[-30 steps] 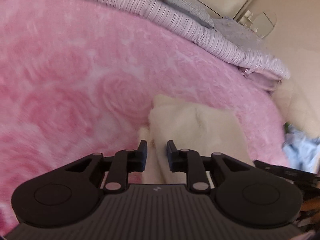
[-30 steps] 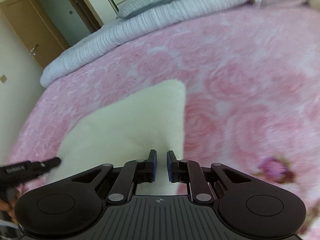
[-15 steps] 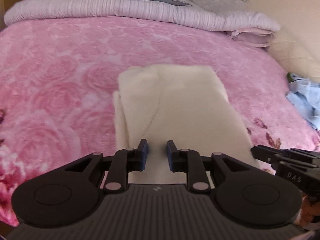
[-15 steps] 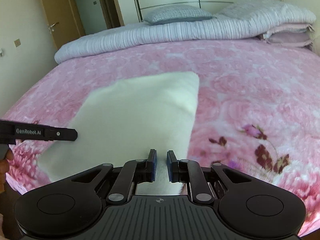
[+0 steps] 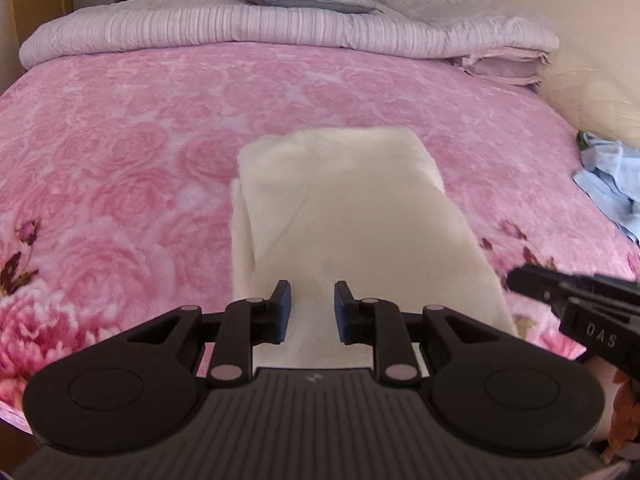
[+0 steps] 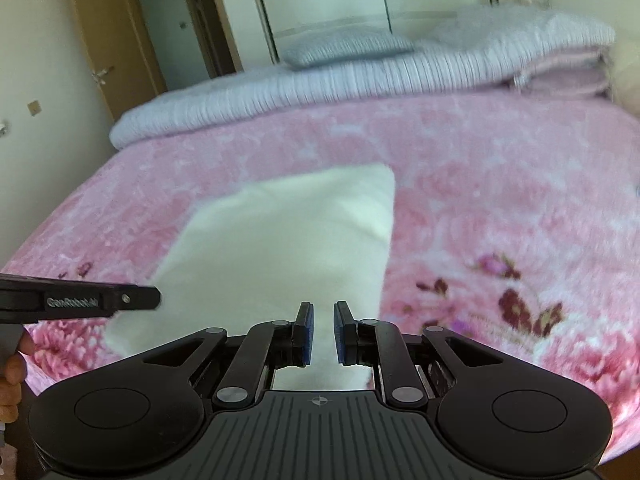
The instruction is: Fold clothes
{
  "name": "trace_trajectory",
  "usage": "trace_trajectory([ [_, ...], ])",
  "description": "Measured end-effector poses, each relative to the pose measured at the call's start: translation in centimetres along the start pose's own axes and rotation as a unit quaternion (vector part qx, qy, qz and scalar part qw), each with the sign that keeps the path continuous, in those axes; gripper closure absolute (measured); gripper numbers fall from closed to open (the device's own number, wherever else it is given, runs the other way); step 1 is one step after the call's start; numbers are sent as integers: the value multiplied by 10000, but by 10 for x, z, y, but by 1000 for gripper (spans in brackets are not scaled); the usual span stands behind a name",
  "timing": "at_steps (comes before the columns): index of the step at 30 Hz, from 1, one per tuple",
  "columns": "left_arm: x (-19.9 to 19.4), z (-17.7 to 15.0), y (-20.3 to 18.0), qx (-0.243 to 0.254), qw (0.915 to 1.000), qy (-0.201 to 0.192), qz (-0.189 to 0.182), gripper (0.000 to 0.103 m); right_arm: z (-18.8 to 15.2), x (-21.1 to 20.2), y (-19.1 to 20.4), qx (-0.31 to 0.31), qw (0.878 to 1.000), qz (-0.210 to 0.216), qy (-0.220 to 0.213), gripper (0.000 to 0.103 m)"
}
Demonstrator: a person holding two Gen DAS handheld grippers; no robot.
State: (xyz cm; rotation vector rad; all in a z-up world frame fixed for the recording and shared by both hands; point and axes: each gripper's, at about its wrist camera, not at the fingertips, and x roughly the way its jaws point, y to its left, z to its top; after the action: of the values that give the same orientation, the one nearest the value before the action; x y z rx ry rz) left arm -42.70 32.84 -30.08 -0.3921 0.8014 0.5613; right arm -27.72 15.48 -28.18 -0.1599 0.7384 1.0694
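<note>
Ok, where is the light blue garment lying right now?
In the left wrist view, the light blue garment lies crumpled at the bed's far right edge, on the pink floral blanket, well right of the folded cream garment.

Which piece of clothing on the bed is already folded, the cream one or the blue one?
The cream garment, a neat rectangle in the middle of the pink blanket. The light blue clothing lies crumpled at the bed's right edge.

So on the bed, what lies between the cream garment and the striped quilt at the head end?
Only bare pink rose blanket lies between the cream garment and the striped quilt. Nothing else rests on that stretch, clearest in the left wrist view.
</note>
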Motion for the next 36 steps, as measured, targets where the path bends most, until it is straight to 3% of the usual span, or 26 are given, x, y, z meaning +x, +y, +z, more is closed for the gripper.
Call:
trace_trajectory([
  [4,22,-20,10,-64,9999,150,1,86,-13,14,10,-283,9991,-164,286,89],
  [7,12,-20,10,-126,9999,64,-23,87,-27,29,13,-451,9972,-314,502,89],
  [12,-17,-24,3,-52,9999,-74,53,81,-23,0,11,-61,9991,-306,299,89],
  [18,-41,-44,-6,-62,9995,76,289,74,-25,-34,15,70,9990,-396,195,87],
  [24,-67,-57,-19,112,9990,-25,443,68,-34,-56,20,189,9989,-388,168,60],
  [36,-89,-61,-37,358,9983,-233,409,66,-38,-77,23,194,9992,-338,18,57],
])
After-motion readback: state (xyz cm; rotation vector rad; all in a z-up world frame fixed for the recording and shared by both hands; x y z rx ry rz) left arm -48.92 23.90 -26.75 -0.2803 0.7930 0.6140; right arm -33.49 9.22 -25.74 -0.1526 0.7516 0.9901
